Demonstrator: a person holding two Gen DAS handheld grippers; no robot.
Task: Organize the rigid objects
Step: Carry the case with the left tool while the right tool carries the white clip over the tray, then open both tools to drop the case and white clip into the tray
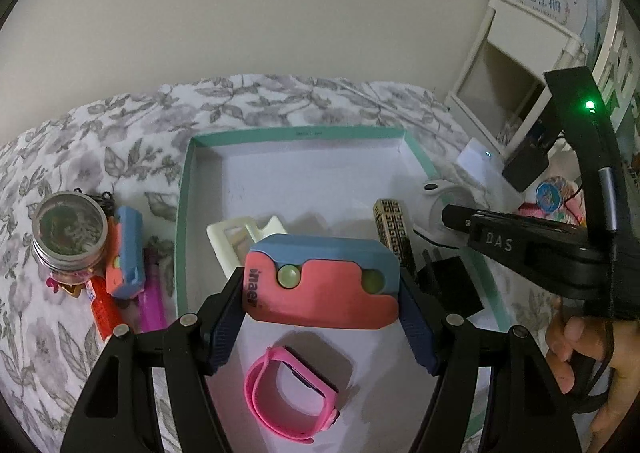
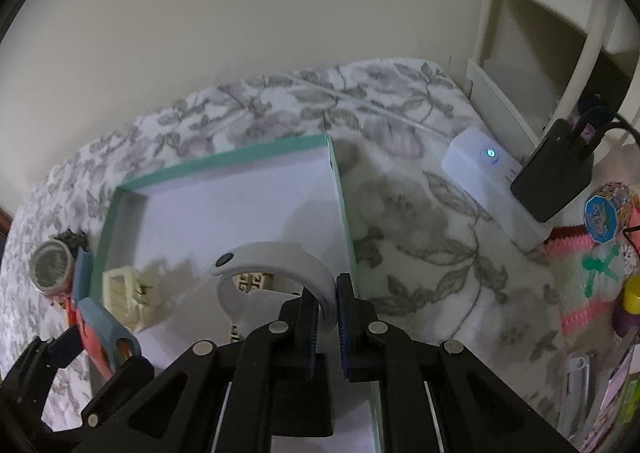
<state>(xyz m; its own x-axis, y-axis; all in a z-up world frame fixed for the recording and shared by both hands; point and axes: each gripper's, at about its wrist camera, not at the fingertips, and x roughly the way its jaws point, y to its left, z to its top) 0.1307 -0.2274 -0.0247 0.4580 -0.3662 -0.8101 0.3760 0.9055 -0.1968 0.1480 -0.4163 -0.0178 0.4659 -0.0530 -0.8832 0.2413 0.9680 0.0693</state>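
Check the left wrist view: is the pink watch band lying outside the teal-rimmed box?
No: the pink watch band lies on the white floor inside the teal-rimmed box, just below the held red-and-blue block.

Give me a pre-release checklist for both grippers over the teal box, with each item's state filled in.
1. Left gripper holds the red-and-blue toy between its pads: ok.
2. Right gripper is shut on the white band: ok.
3. The toy hangs inside the rim of the teal box: ok.
4. Free floor under the toy: not ok, the pink watch lies just below and the cream piece just behind.
5. The band is over the box floor, not its wall: ok, though near the right wall.
6. Either thing already touches the floor: cannot tell.
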